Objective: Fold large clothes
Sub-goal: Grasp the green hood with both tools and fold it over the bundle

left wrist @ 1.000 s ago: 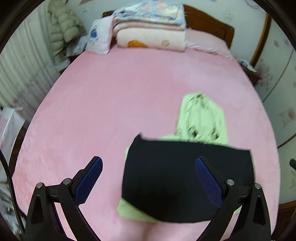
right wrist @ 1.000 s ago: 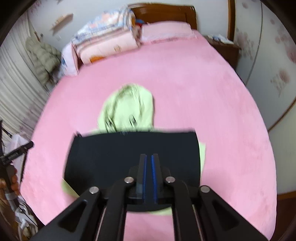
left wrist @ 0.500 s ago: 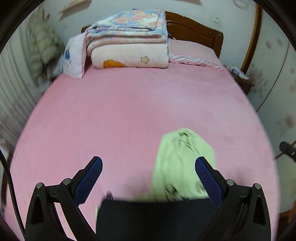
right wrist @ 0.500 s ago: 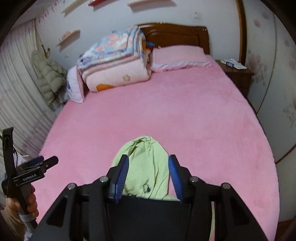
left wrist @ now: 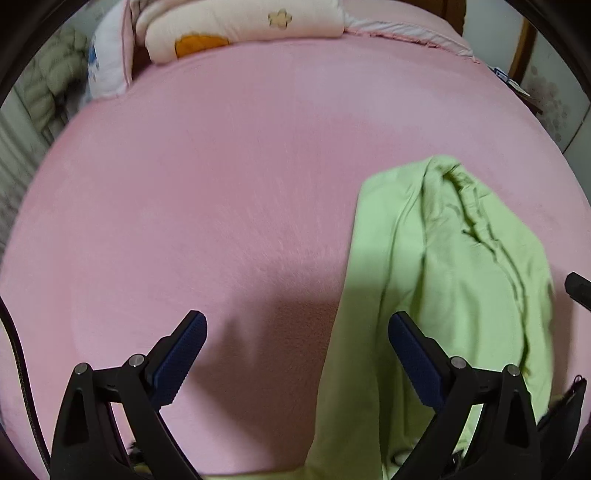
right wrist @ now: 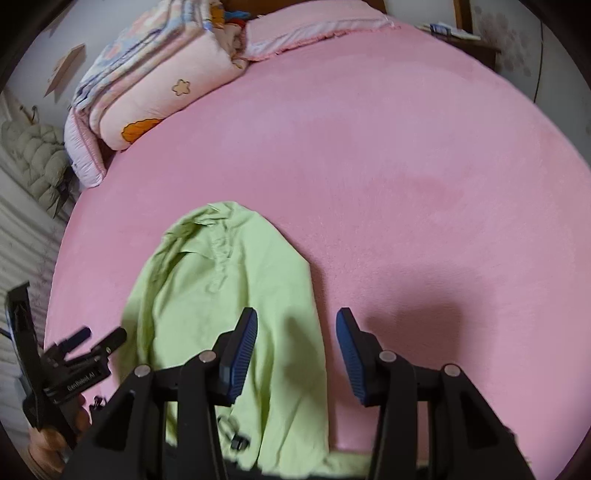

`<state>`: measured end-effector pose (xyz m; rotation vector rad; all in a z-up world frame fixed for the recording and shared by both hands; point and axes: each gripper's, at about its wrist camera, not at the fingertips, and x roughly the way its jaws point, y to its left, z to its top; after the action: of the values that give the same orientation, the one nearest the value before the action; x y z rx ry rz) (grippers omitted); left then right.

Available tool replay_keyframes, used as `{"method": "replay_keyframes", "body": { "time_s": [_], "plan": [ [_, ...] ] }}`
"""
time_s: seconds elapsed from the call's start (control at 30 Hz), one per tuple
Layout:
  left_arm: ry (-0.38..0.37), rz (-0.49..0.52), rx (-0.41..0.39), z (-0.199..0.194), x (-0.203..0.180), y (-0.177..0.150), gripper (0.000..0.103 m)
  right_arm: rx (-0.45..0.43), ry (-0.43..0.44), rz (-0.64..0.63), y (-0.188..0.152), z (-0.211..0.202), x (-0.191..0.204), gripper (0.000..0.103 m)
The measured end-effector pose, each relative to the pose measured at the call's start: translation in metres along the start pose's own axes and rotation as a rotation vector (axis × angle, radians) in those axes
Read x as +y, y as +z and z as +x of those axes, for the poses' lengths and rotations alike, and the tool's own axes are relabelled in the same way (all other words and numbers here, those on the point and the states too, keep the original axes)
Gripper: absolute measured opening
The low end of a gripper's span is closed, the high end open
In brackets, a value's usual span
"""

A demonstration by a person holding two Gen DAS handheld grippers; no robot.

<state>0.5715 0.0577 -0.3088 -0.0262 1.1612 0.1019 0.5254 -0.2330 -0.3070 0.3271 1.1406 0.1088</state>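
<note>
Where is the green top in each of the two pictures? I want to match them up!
Left wrist view: the green top lies right of middle on the pink bed, running to the bottom edge.
Right wrist view: the green top lies left of middle, near the bottom.
Shared landmark: the folded quilts at the head of the bed.

Wide bare pink bed (right wrist: 406,155) ahead — only green garment (right wrist: 229,295) near, folded quilts (right wrist: 147,88) far back.

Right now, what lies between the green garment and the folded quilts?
Only bare pink bed cover lies between the green garment and the quilts, seen in the right wrist view.
</note>
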Motion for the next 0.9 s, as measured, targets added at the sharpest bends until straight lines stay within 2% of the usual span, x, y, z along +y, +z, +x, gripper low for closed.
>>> {"method": "replay_keyframes", "body": {
  "time_s": [0.17, 0.27, 0.33, 0.37, 0.4, 0.43, 0.47, 0.53, 0.6, 0.73, 0.83, 0.9],
  "plan": [
    [-0.102, -0.055, 0.058, 0.031, 0.003, -0.003, 0.099, 0.025, 0.032, 0.028, 0.004, 0.033, -0.003, 0.045],
    [-0.143, -0.089, 0.046, 0.037, 0.007, -0.004, 0.096, 0.041, 0.037, 0.013, 0.008, 0.047, 0.000, 0.045],
    [-0.163, -0.080, 0.030, 0.037, 0.005, -0.004, 0.082, 0.057, 0.051, -0.003, 0.009, 0.054, 0.005, 0.044],
    [-0.175, -0.069, 0.023, 0.036, 0.003, -0.003, 0.064, 0.061, 0.050, -0.016, 0.009, 0.057, 0.008, 0.038],
    [-0.189, -0.055, 0.017, 0.034, 0.000, -0.004, 0.036, 0.058, 0.034, -0.045, 0.007, 0.060, 0.013, 0.024],
    [-0.206, -0.044, 0.015, 0.032, -0.004, -0.004, 0.018, 0.063, 0.020, -0.069, 0.006, 0.062, 0.017, 0.015],
    [-0.226, -0.035, 0.017, 0.028, -0.008, -0.006, 0.005, 0.065, 0.008, -0.093, 0.004, 0.063, 0.022, 0.008],
    [-0.179, -0.017, -0.027, 0.016, -0.018, -0.010, 0.004, 0.030, -0.001, -0.122, 0.001, 0.058, 0.027, 0.005],
    [-0.178, -0.025, -0.074, 0.002, -0.020, -0.015, 0.003, -0.011, 0.010, -0.130, 0.000, 0.046, 0.029, 0.004],
    [-0.225, -0.064, -0.171, -0.035, -0.008, -0.026, 0.002, -0.143, 0.064, -0.159, -0.007, -0.002, 0.033, 0.004],
    [-0.270, -0.056, -0.238, -0.070, 0.006, -0.048, 0.002, -0.243, 0.114, -0.217, -0.023, -0.048, 0.036, 0.004],
    [-0.316, -0.053, -0.264, -0.093, 0.019, -0.073, 0.002, -0.301, 0.147, -0.265, -0.042, -0.080, 0.039, 0.004]
  ]
}}
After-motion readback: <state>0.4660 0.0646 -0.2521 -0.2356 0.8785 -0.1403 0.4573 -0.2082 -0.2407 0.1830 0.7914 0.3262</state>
